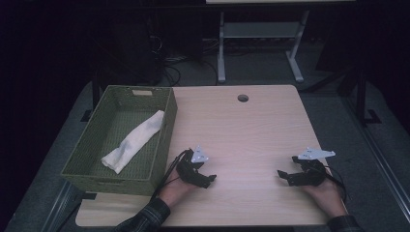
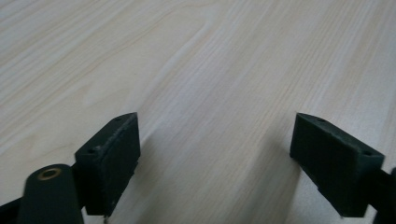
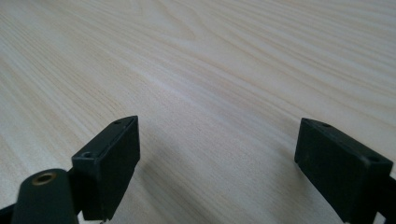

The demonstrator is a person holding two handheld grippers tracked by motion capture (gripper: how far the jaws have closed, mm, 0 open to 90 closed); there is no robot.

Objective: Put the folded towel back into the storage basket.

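At the bench's left edge the basket (image 1: 121,140) holds the white cloth (image 1: 133,141) lying lengthwise inside it. My left gripper (image 1: 205,180) and right gripper (image 1: 284,176) rest low near the front edge, fingers spread wide and empty, since nothing needs gripping.

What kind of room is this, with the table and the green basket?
Probably a lab or workroom for recording hand tasks. A plain wooden table holds a green basket with a white cloth in it, a person holds tongs, left and right, and cables lie on the floor behind.
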